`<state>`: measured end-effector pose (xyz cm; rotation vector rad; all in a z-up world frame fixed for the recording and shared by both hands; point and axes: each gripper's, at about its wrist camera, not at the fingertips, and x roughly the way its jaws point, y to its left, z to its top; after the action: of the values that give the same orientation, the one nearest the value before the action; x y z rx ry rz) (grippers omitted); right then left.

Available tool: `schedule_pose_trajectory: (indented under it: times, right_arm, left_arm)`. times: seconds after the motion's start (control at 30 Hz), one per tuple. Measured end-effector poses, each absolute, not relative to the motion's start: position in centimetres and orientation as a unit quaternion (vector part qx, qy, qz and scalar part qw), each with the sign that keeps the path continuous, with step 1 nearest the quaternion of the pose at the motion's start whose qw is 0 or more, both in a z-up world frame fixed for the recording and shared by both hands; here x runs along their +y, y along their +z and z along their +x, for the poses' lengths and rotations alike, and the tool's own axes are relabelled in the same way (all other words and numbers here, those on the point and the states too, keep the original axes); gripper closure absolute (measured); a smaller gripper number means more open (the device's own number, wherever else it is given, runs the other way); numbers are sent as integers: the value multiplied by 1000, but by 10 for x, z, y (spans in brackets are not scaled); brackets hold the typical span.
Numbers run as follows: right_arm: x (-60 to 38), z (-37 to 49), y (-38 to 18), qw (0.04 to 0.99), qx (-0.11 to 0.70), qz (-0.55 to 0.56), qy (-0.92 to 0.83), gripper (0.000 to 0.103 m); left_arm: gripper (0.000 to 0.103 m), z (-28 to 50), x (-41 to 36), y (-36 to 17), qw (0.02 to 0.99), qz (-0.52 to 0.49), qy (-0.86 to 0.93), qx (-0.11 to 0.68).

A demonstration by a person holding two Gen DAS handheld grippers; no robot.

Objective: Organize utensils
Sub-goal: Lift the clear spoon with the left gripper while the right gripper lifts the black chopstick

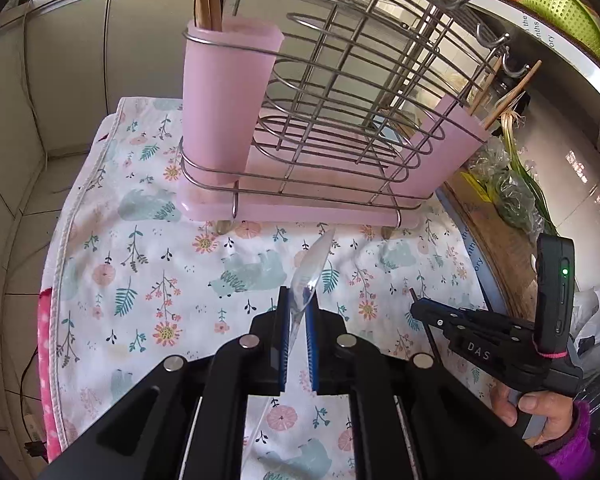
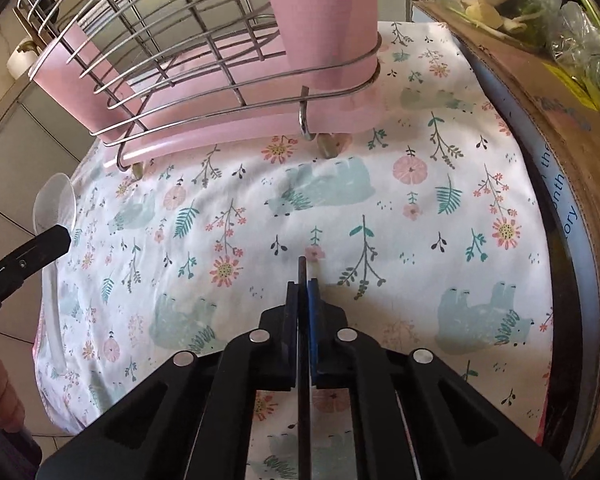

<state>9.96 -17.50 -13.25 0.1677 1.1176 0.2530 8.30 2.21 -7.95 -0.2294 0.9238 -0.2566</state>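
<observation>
Utensils are held in both grippers above a flowered cloth [image 1: 148, 248], in front of a wire rack [image 1: 340, 92] with a pink drip tray and two pink cups. A clear plastic spoon [image 1: 310, 272] is clamped by its handle between the blue pads of the left gripper [image 1: 298, 304], bowl pointing up and forward toward the rack; from the right wrist view its bowl [image 2: 55, 204] is seen off to the left, clear of the cloth. A thin dark stick, judged to be a chopstick [image 2: 302, 276], is pinched in the right gripper [image 2: 303, 292], whose fingers are nearly closed on it, and its tip stands just past the pads. The left pink cup [image 1: 224, 100] already holds wooden chopsticks, and the right pink cup [image 1: 456, 140] also shows wooden sticks. The step in hand is judged to be the carry: both pieces are lifted and not yet put away. The next move calls for each piece to be raised above a cup rim, turned upright, and lowered inside the wire hoops before the fingers are opened; the spoon's slippery handle could twist in the pads.
</observation>
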Motion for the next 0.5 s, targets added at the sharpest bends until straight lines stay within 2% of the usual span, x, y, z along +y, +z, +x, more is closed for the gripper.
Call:
schedule_pose_trajectory:
  times: [0.5]
  right_arm:
    - [-211,65,-53,900,377,146,164,98]
  left_arm:
    - [96,53,31,-9,927,-117,-113,337]
